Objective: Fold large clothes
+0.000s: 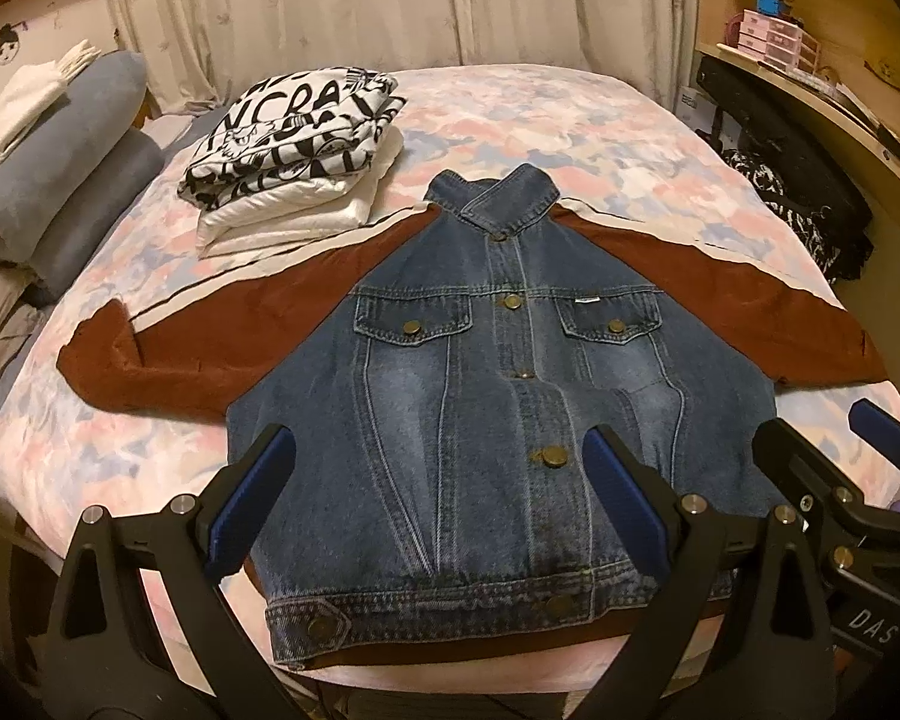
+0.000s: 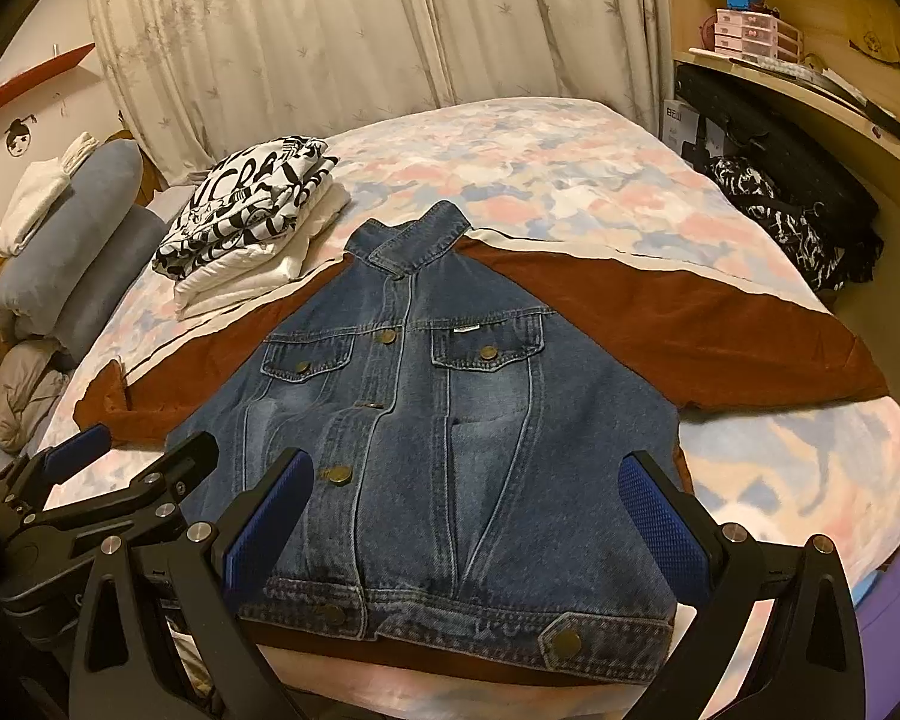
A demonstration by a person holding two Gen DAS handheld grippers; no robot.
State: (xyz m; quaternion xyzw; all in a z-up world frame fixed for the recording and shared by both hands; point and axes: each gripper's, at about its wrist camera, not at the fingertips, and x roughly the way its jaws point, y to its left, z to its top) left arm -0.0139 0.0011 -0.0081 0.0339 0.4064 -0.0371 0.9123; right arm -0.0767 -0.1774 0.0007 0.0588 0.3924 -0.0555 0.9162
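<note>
A denim jacket [image 1: 480, 408] [image 2: 444, 438] with rust-brown sleeves lies flat, front up and buttoned, on the bed, collar toward the far side. Both sleeves spread outward: the left sleeve [image 1: 210, 354] [image 2: 168, 396] and the right sleeve [image 1: 720, 312] [image 2: 660, 336]. My left gripper [image 1: 438, 474] hovers open above the jacket's lower half, nothing between its blue pads. My right gripper [image 2: 468, 492] also stands open above the hem area. In each wrist view the other gripper shows at the edge: the right one [image 1: 822, 438] and the left one [image 2: 144, 450].
A stack of folded clothes [image 1: 294, 144] [image 2: 252, 216] sits at the bed's far left beside the left sleeve. Grey pillows [image 1: 72, 180] lie at the left. A desk with shelves [image 1: 810, 90] and dark items stands to the right. The floral bedsheet [image 1: 540, 120] stretches beyond the collar.
</note>
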